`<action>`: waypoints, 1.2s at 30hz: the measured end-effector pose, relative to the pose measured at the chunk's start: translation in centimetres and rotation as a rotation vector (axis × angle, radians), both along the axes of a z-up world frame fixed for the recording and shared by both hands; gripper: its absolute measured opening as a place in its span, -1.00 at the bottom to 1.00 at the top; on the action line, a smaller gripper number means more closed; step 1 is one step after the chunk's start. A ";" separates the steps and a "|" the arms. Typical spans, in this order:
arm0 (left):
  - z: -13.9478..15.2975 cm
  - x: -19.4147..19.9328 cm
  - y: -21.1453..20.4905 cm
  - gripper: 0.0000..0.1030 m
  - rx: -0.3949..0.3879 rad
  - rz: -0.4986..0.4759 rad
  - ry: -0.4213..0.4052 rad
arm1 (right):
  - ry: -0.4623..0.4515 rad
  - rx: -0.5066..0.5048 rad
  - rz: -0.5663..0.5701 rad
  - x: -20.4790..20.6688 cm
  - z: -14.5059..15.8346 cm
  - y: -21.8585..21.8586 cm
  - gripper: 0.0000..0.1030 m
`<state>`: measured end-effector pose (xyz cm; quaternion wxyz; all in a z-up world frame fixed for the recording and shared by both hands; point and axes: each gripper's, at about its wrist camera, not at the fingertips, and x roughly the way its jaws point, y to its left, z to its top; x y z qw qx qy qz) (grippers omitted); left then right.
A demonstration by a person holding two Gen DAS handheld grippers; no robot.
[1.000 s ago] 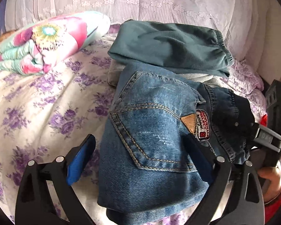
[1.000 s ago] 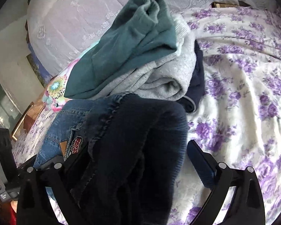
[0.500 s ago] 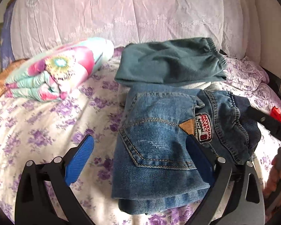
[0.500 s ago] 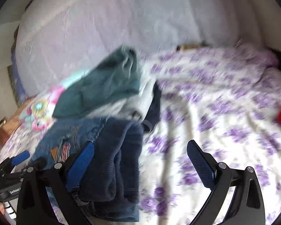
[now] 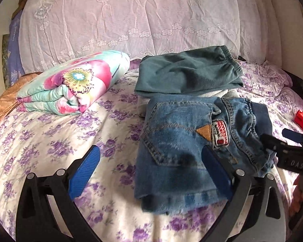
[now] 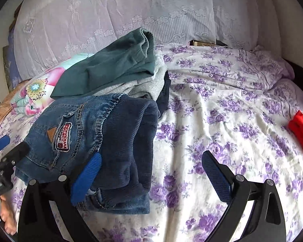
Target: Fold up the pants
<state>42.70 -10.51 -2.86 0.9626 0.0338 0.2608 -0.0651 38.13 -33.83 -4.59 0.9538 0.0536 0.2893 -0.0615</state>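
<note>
Folded denim pants [image 5: 177,147] lie on the floral bed [image 5: 50,141], touching the stack topped by teal pants [image 5: 187,74] toward the headboard edge. Left gripper [image 5: 151,171] and right gripper [image 6: 151,173], both spread wide and empty, have drawn back from the denim since the earlier frames.

The jeans [image 6: 74,133] carry a sewn patch [image 6: 61,137] with red and white lettering reading "INDIVIDUAL PROJECT"; its smaller print is too fine to read. In the left view, the right claw [image 5: 293,141] shows the white letters "DAS" on its black body.
</note>
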 end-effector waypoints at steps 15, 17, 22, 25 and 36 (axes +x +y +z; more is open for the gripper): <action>-0.5 -6.1 2.8 0.90 -0.035 0.074 0.027 | 0.023 -0.057 0.026 -4.8 -0.4 2.7 0.93; -0.7 -7.0 3.0 0.90 -0.032 0.084 0.035 | 0.031 -0.060 0.046 -5.3 -0.5 3.2 0.93; -0.8 -8.5 3.6 0.90 -0.036 0.118 0.045 | 0.000 -0.093 0.081 -6.9 -0.1 4.6 0.93; -0.7 -9.4 4.0 0.90 -0.040 0.146 0.030 | -0.035 -0.111 0.107 -8.1 0.3 5.4 0.93; 0.8 -9.6 1.2 0.90 0.097 0.126 -0.049 | -0.098 -0.102 0.137 -10.1 1.8 5.2 0.93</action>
